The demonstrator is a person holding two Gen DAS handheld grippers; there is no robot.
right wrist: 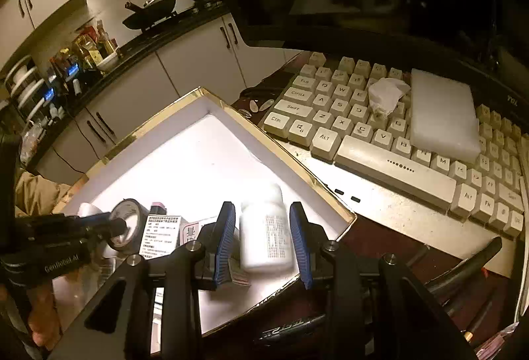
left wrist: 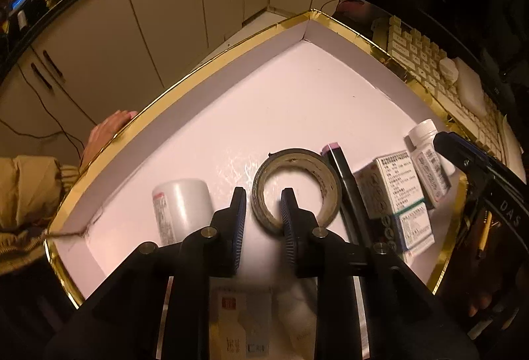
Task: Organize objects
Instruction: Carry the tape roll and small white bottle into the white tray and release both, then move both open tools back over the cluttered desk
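Note:
A white box with a gold rim [left wrist: 198,68] [right wrist: 264,141] holds the objects. A roll of tape [left wrist: 296,184] [right wrist: 129,227] lies flat in it. My left gripper [left wrist: 263,211] [right wrist: 119,222] straddles the roll's near wall, one finger outside and one in the hole, pads slightly off it, open. A white pill bottle [right wrist: 264,234] [left wrist: 428,161] sits at the box's right corner, and my right gripper [right wrist: 263,237] is shut on it. Beside the tape lie a black stick with a pink tip [left wrist: 344,181], a medicine carton [left wrist: 386,184] and a white jar [left wrist: 182,207].
A person's hand [left wrist: 105,135] rests on the box's left rim. A cream keyboard [right wrist: 363,135] lies right of the box, carrying a white block [right wrist: 443,118] and a crumpled tissue [right wrist: 386,95]. A dark monitor stands behind it. Pens [right wrist: 291,327] lie on the desk near the box's front.

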